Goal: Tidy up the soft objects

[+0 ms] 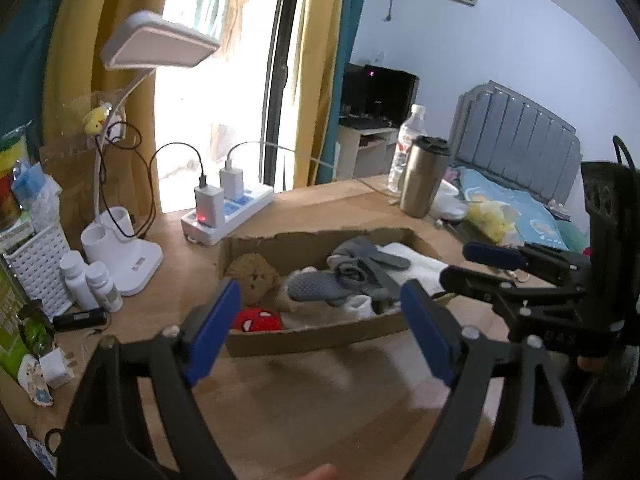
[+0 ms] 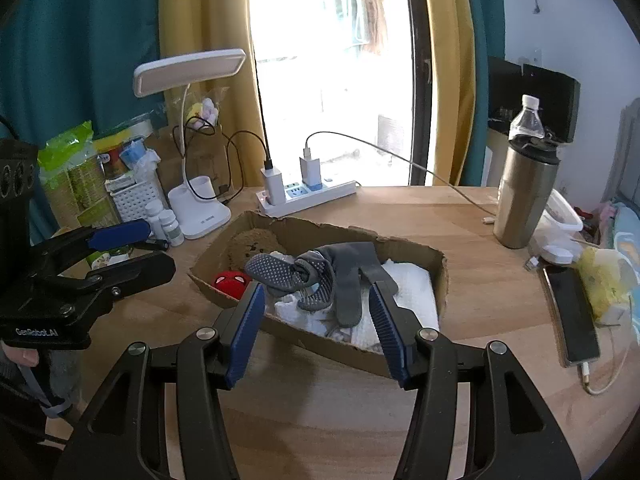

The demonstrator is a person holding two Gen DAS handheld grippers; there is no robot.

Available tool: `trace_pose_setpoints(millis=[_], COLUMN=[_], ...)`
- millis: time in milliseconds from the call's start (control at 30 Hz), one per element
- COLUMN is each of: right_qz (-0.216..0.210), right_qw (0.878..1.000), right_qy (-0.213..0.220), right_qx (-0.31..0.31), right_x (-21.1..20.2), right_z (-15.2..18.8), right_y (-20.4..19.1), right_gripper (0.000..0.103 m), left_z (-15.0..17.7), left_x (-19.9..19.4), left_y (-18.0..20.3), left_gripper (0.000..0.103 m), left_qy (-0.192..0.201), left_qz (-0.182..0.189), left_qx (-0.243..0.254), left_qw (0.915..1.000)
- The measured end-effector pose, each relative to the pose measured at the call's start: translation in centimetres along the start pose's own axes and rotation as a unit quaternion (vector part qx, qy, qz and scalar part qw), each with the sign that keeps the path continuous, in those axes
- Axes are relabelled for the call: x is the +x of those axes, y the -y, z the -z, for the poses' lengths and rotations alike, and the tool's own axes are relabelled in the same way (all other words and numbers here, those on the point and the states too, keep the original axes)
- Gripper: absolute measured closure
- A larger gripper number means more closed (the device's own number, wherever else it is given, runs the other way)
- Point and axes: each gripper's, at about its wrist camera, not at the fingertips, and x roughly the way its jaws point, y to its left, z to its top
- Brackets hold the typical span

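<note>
Left wrist view gives me my left gripper hovering above the wooden table with its blue pads spread wide and nothing between them. Just past the pads sits the cardboard tray, and inside it I see a brown plush toy at the left end, a red ball with a spider face in front of it, grey socks heaped in the middle, and a white towel under them toward the right. My right gripper shows at the right edge, beside the tray's far end.

From the right wrist view, my right gripper is also released, jaws apart and empty, hanging over the tray's near wall with the socks framed between the pads. My left gripper sits off to the left, clear of the tray. Behind the tray stand a desk lamp, a power strip and a steel tumbler.
</note>
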Motion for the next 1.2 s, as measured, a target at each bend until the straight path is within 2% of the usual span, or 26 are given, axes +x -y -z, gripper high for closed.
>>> trace_pose_setpoints(millis=[167, 233, 500, 767, 833, 867, 900, 1033, 1200], right_qz=[0.004, 0.005, 0.007, 0.016, 0.019, 0.021, 0.023, 0.03, 0.039], right_qw=[1.0, 1.0, 1.0, 0.998, 0.998, 0.998, 0.998, 0.997, 0.995], right_qy=[0.01, 0.01, 0.027, 0.052, 0.057, 0.059, 0.061, 0.069, 0.095], right_qx=[0.0, -0.002, -0.003, -0.004, -0.005, -0.005, -0.006, -0.003, 0.0], right_x=[-1.6, -2.1, -4.9, -8.1, -8.9, -9.3, -9.6, -10.8, -12.9], right_z=[0.6, 0.9, 2.1, 3.5, 3.9, 4.2, 4.4, 5.2, 5.8], right_y=[-0.1, -0.2, -0.5, -0.9, -1.0, -1.1, -1.2, -1.4, -1.9], right_gripper=[0.045, 0.045, 0.044, 0.044, 0.039, 0.033, 0.033, 0.033, 0.033], left_z=[0.3, 0.5, 1.3, 2.9, 3.3, 3.5, 3.6, 4.1, 4.2], left_x=[-1.4, -2.0, -4.3, -6.7, -7.1, -7.5, -7.7, -9.3, -11.9], left_y=[1.0, 1.4, 3.2, 4.5, 4.9, 5.1, 5.3, 6.0, 6.7], left_gripper=[0.017, 0.007, 0.006, 0.006, 0.006, 0.006, 0.006, 0.006, 0.005], left_qy=[0.01, 0.014, 0.027, 0.044, 0.046, 0.048, 0.05, 0.067, 0.106], left_qz=[0.0, 0.001, -0.002, 0.009, 0.01, 0.011, 0.011, 0.01, 0.003], left_qx=[0.004, 0.006, 0.017, 0.004, 0.004, 0.006, 0.007, 0.011, 0.015], left_qw=[0.9999, 0.9999, 0.9995, 0.999, 0.9989, 0.9988, 0.9987, 0.9977, 0.9943])
